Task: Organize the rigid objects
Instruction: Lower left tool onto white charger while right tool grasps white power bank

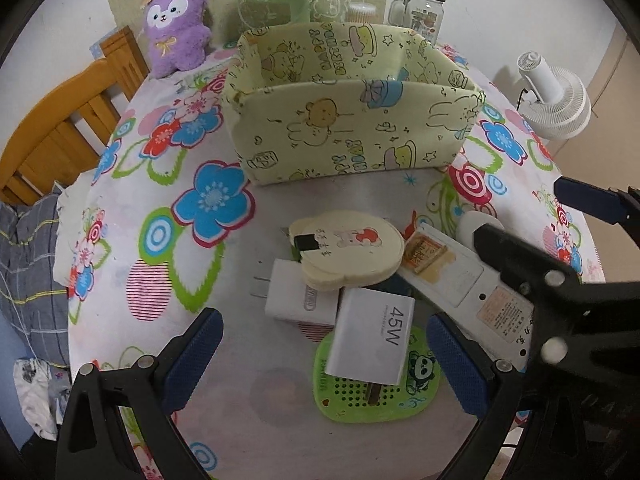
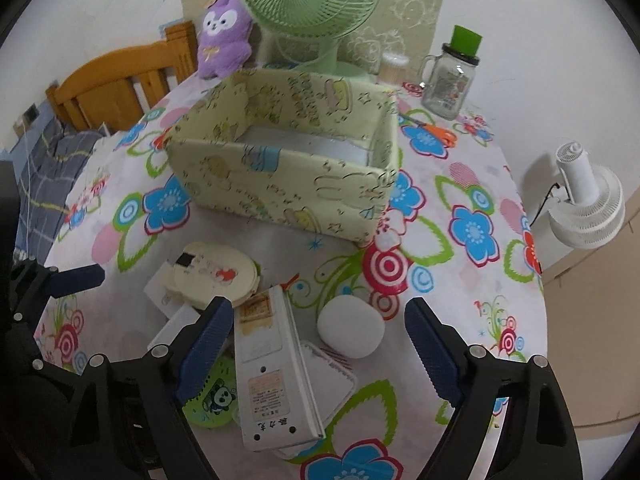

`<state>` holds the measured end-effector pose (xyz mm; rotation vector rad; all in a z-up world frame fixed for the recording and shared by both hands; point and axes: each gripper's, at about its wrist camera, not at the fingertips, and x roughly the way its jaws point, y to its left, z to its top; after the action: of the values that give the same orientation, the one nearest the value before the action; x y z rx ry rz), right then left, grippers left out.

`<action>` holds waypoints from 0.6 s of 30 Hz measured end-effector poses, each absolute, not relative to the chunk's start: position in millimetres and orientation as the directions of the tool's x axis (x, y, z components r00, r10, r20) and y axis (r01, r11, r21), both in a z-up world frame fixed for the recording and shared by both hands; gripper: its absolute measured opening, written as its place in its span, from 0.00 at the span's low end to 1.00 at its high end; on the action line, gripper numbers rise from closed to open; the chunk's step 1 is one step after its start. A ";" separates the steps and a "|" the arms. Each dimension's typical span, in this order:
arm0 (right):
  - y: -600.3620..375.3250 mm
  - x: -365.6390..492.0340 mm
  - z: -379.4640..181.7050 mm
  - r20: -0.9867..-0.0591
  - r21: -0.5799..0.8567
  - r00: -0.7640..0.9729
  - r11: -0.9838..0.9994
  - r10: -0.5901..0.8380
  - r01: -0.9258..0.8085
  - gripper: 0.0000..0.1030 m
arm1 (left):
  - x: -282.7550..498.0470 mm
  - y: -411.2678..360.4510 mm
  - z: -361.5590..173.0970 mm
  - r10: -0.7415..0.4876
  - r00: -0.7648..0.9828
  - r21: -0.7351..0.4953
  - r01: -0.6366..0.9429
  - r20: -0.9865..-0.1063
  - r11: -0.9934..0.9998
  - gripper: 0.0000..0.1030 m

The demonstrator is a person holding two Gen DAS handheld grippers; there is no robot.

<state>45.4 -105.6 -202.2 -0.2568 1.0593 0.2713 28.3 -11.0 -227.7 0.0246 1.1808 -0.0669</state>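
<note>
Two grippers hang over the near pile, both pointed steeply down. Left gripper (image 1: 324, 360): jaws wide, nothing held, the 45W charger (image 1: 370, 340) lying between the pads on top of a green drain cover (image 1: 376, 396). Right gripper (image 2: 320, 356): jaws wide, nothing pressed; they straddle the white remote (image 2: 272, 376) and the round white speaker (image 2: 351, 327), which sit side by side.

We judge the step in hand as picking one item each for the fabric box (image 1: 344, 120), which stands open and upright farther back on the flowered tablecloth (image 1: 160, 240).

Notes for doing it well:
- The right pads should bracket the remote alone, across its narrow width; as they stand, the speaker would be caught too. Shift left first.
- The remote rests on other items, so lift straight up.
- The left gripper takes the charger across its flat sides, clear of the cover below.
- A second white charger (image 1: 296, 296) and a cream bear-shaped disc (image 1: 352, 252) overlap just beyond; expect them to shift.
- Keep both grippers apart: they are near each other.
</note>
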 end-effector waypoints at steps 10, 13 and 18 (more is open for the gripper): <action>-100.1 46.7 -222.8 -0.905 -0.078 0.415 0.921 0.094 -0.381 0.87 | 25.4 -21.9 -247.2 -0.087 0.337 -0.064 0.078 -0.937 0.995 0.83; -100.0 47.0 -228.7 -0.912 -0.080 0.400 0.919 0.088 -0.386 0.87 | 24.2 -23.3 -254.6 -0.098 0.318 -0.080 0.070 -0.943 0.994 0.79; -100.7 48.5 -236.8 -0.922 -0.080 0.379 0.917 0.081 -0.391 0.87 | 25.4 -25.3 -263.9 -0.089 0.308 -0.071 0.069 -0.947 0.995 0.60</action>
<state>48.5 -100.7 -236.8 -0.3068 1.1471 0.3076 25.4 -25.3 -263.9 -0.0182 1.2533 -0.1047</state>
